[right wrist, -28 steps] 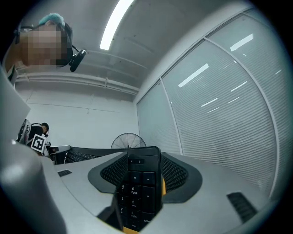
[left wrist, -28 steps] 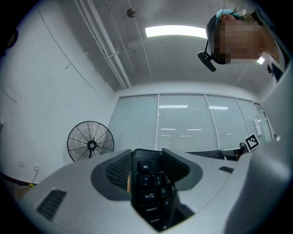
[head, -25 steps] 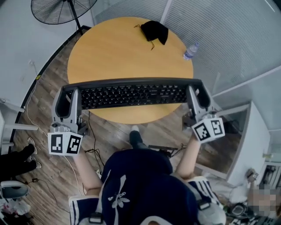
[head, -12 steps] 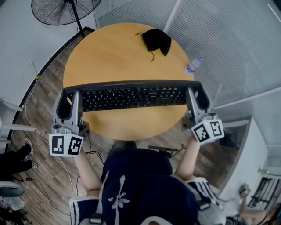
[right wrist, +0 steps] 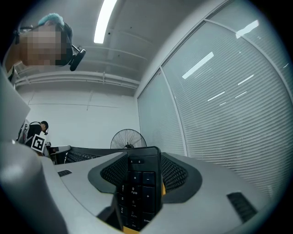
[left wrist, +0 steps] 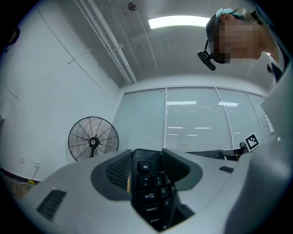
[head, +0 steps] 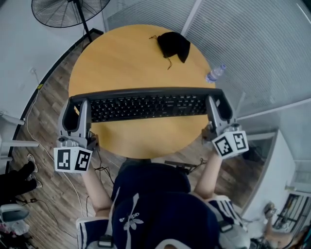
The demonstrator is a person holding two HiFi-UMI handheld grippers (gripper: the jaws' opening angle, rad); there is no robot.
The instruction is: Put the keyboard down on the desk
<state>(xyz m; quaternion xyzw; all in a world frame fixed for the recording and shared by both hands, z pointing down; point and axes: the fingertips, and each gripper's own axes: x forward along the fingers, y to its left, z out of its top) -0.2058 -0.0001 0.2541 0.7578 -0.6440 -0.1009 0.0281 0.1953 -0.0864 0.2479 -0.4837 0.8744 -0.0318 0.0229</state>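
Right, count from where I stand: one long black keyboard [head: 146, 104], two grippers, one round tan wooden table [head: 126, 53].

The keyboard runs 9 to 3 o'clock across the 6 o'clock half of the table, with both ends sticking out past the rim. I can't tell whether it's resting on the wood or just above it.

The left gripper [head: 77, 104] is clamped on the Esc/Tab end; the left gripper view shows both jaws [left wrist: 145, 171] tight against the keyboard [left wrist: 149, 187]. The right gripper [head: 218, 104] is clamped on the numpad end, its jaws [right wrist: 142, 171] pinching the keyboard [right wrist: 137, 187] the same way.

Also on the table are one black cloth pouch [head: 173, 44] at 1 o'clock and one clear plastic bottle [head: 214, 74] lying at the rim near 2 o'clock, both well clear of the keyboard. One black pedestal fan [head: 68, 9] stands on the floor off the table at 11 o'clock.
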